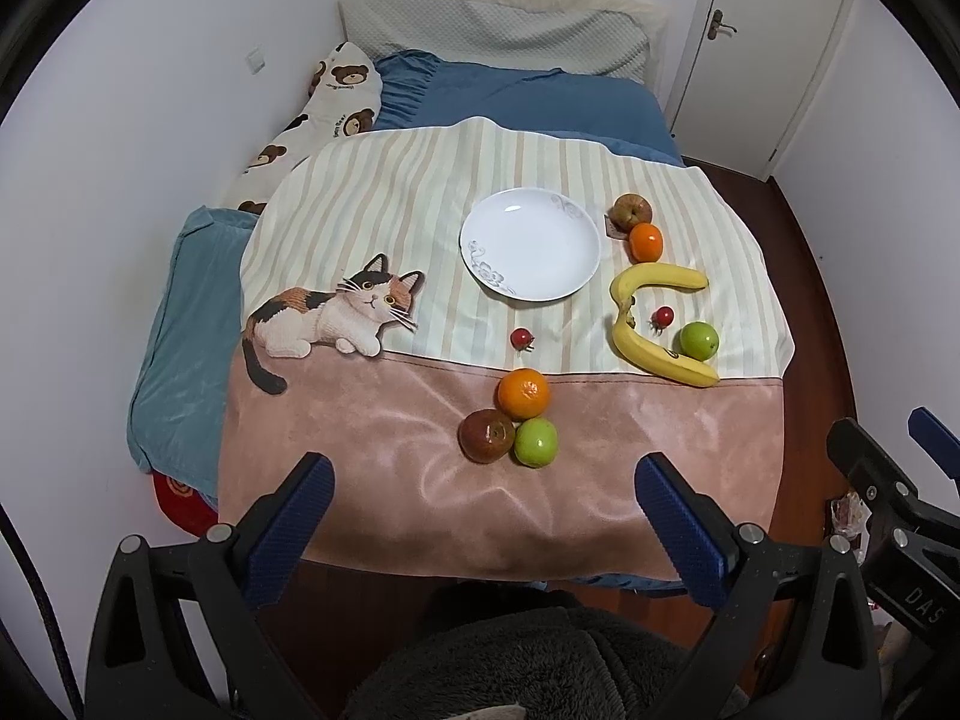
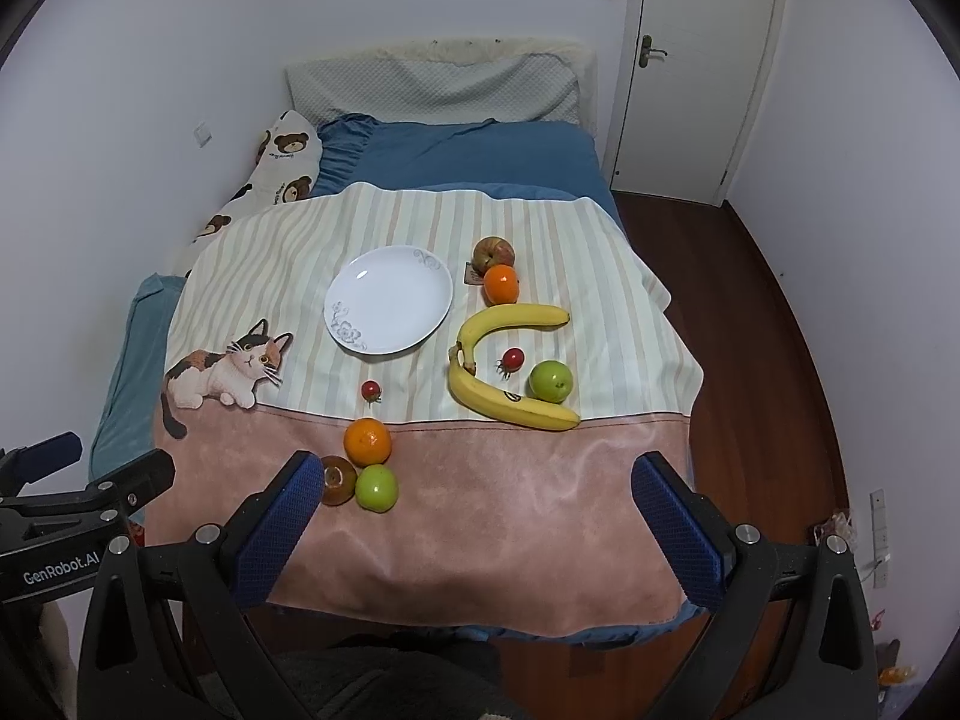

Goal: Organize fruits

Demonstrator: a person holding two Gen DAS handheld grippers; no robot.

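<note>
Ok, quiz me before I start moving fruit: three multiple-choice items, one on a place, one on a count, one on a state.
1. Where does the cherry tomato nearest the green apple lie?
A. on the plate
B. inside the curve of the two bananas
C. on the floor

2. How many oranges are on the blanket?
A. one
B. two
C. four

3. What is the plate's state?
A. empty
B. holding a banana
C. upside down

Answers:
1 B, it lies between the upper banana and the lower banana.
2 B, one orange is by the far apple and another orange is in the near cluster.
3 A, only bare white surface shows.
</note>
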